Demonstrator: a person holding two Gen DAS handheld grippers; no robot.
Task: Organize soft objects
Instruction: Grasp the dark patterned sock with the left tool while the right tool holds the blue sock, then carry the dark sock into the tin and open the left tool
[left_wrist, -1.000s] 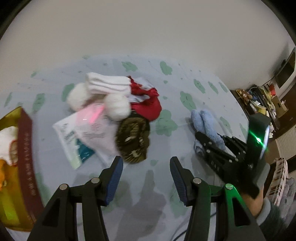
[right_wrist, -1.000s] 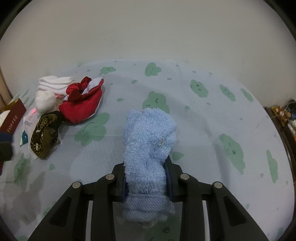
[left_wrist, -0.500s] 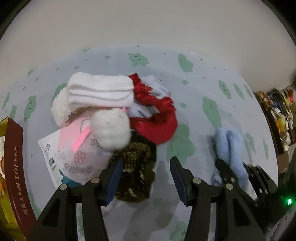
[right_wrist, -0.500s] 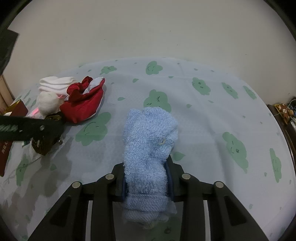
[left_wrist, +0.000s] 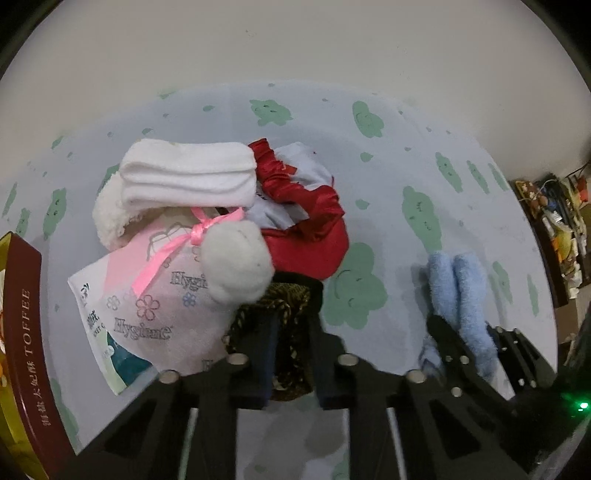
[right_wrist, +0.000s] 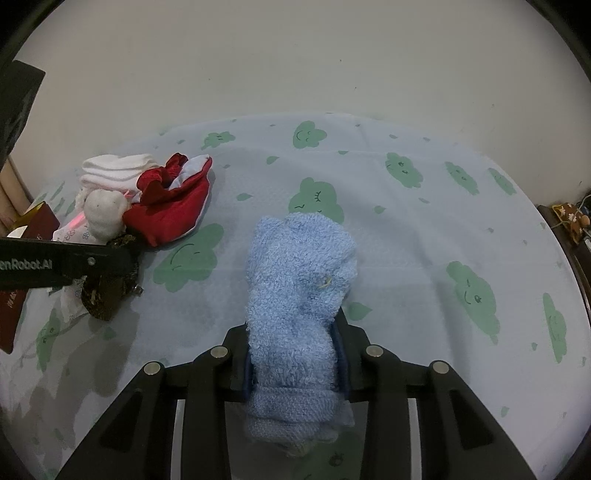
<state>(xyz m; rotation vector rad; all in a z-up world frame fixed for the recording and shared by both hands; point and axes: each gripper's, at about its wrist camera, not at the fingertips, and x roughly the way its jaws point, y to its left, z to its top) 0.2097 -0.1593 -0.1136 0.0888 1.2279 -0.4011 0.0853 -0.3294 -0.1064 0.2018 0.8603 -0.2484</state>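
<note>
Fluffy terry on the blue sock (right_wrist: 299, 295) — glossy satin on the red pouch (left_wrist: 314, 229), matt fleece on the white folded cloth (left_wrist: 188, 177), shiny pink ribbon (left_wrist: 166, 254), smooth printed bedsheet (right_wrist: 424, 240).

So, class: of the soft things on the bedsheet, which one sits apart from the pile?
The fluffy blue sock, alone between the right gripper's fingers; the white, red and dark patterned pieces lie heaped together.

Pale blue bedsheet (right_wrist: 424, 229) with green clouds, maroon toffee box (left_wrist: 22, 332), plain wall (right_wrist: 295, 55)
</note>
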